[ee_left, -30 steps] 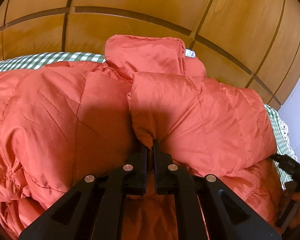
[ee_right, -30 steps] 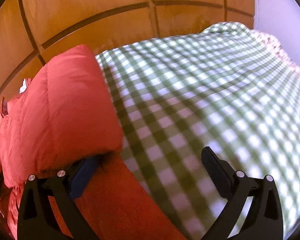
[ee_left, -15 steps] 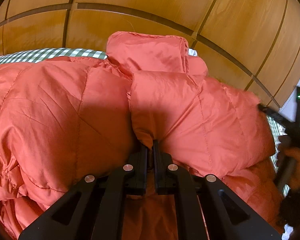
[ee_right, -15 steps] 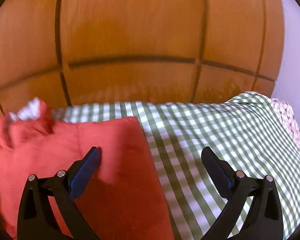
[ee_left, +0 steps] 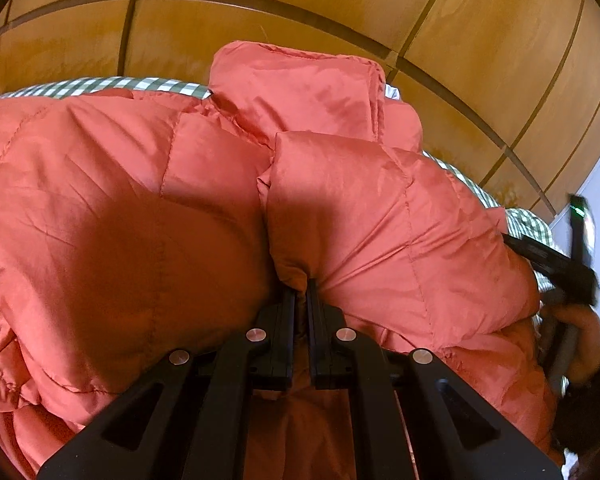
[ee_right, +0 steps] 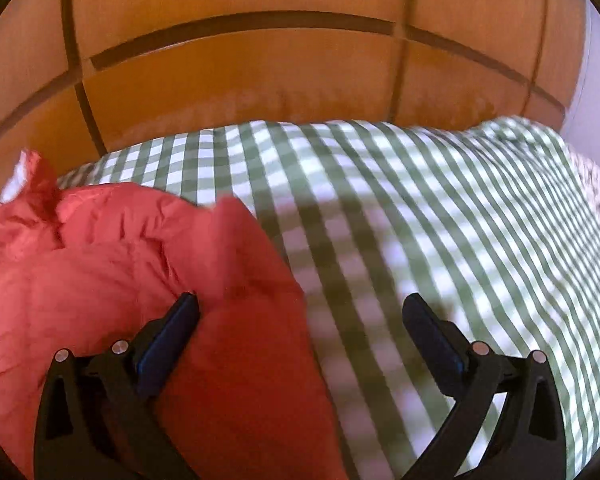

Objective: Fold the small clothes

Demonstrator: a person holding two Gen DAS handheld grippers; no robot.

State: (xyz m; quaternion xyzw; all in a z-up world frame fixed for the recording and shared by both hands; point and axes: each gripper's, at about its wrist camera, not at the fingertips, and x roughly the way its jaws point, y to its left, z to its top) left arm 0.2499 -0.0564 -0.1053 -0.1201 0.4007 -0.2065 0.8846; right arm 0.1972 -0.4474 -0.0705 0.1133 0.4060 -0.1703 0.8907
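Both wrist views close, angled down; share red jacket [ee_left: 380, 220], checked sheet [ee_right: 420, 220].

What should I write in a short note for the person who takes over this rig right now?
Left tool: shut on an edge of the orange puffer jacket.
Right tool: open, holds nothing, at the jacket's edge over the green checked sheet.
Done: jacket partly folded, bunched on the sheet.
Left: probably grip the free edge with the right tool, then finish the fold and flatten.

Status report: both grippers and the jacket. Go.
Left gripper shut on jacket edge. Right gripper open, one finger against the jacket's side, nothing pinched. Jacket bunched on checked sheet. Nothing in the way.
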